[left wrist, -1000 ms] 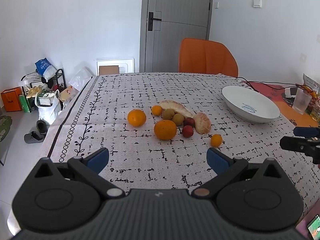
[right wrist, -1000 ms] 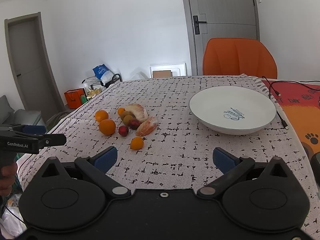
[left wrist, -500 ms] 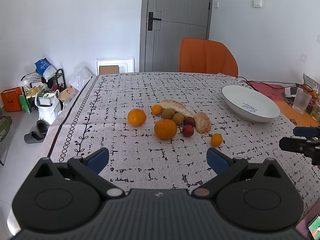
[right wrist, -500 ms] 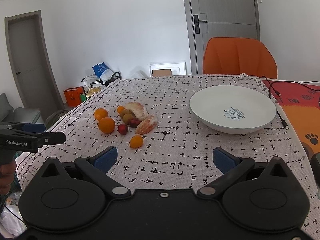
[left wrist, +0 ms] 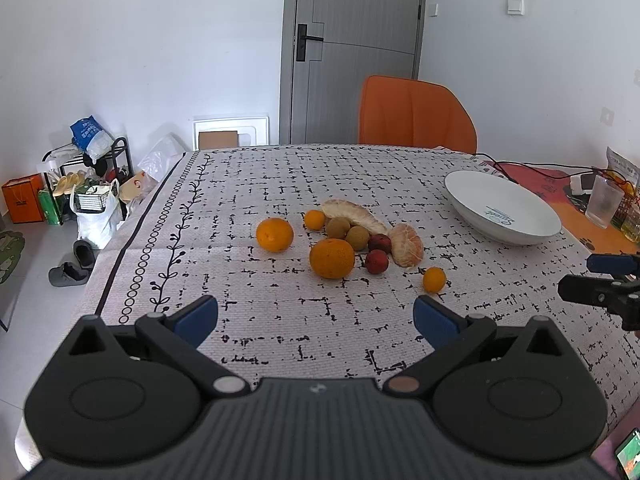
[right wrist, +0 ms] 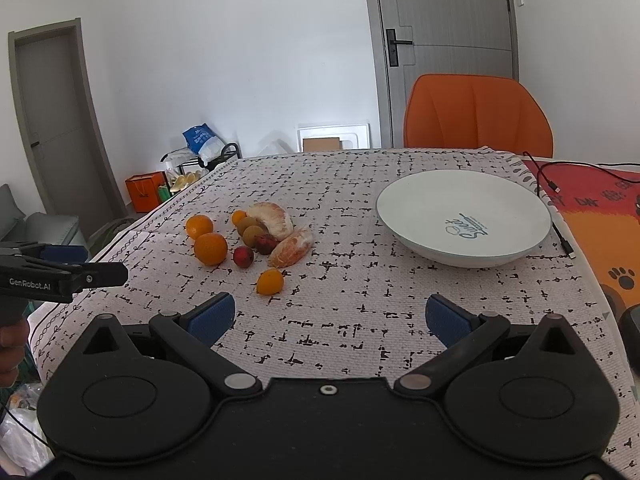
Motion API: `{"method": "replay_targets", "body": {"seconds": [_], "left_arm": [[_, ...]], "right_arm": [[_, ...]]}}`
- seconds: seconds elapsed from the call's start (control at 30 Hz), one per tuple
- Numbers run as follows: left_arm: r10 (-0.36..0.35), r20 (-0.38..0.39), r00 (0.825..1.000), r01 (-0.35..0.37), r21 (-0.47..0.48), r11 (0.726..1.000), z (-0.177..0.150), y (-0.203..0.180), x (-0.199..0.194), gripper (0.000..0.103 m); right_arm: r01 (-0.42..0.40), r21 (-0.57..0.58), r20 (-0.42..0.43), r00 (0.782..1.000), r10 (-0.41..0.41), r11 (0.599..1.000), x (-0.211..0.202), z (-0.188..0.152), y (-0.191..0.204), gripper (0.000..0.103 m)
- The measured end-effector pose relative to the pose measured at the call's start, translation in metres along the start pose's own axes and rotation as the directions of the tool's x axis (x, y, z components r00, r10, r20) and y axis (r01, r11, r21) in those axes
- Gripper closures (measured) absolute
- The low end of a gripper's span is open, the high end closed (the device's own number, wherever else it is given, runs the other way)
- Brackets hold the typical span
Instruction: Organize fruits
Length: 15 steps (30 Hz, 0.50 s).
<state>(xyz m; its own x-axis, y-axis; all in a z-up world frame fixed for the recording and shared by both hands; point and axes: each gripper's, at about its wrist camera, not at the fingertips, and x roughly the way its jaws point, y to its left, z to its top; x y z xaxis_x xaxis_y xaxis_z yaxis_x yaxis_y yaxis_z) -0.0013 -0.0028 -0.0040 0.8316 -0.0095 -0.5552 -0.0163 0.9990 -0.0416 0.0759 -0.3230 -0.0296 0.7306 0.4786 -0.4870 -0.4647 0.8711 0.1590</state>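
The table (left wrist: 280,320), covered with a white cloth printed with black dashes, fills the middle of both views. An orange chair (left wrist: 416,116) stands at its far edge, upper centre of the left wrist view, before a grey door (left wrist: 356,40).

The left gripper (left wrist: 316,314) occupies the bottom of its own view. Its jaws stand wide apart, the blue pads (left wrist: 198,316) holding nothing and touching nothing; only bare cloth lies between them. The right gripper (right wrist: 326,314) sits likewise at the bottom of its view, spread wide, empty, above the cloth.

A white bowl (right wrist: 464,216) rests at the right of centre in the right wrist view, with blue print inside and no fruit in it. It stands well apart from the fruit.

The fruit lies in a loose cluster at the centre of the left wrist view. Two peeled citrus pieces are present: a long curved one (left wrist: 354,216) at the back and a rounder one (left wrist: 406,244) to its right. A large orange (left wrist: 332,258) sits at the front, a second orange (left wrist: 275,234) to its left, slightly apart. Two brown-green fruits (left wrist: 348,232) touch each other beside the curved piece. Two small red fruits (left wrist: 378,252) lie just right of the large orange. One small orange fruit (left wrist: 315,219) sits at the back; another (left wrist: 434,279) lies alone nearest the grippers.
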Motion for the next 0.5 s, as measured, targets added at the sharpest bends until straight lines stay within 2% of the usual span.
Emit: {"method": "replay_targets", "body": {"seconds": [0.5], "left_arm": [[0.000, -0.001, 1.000, 0.000, -0.001, 1.000, 0.0009, 0.0027, -0.0001, 0.000]], "right_arm": [[-0.006, -0.011, 0.006, 1.000, 0.006, 1.000, -0.0010, 0.0001, 0.0011, 0.000]]}}
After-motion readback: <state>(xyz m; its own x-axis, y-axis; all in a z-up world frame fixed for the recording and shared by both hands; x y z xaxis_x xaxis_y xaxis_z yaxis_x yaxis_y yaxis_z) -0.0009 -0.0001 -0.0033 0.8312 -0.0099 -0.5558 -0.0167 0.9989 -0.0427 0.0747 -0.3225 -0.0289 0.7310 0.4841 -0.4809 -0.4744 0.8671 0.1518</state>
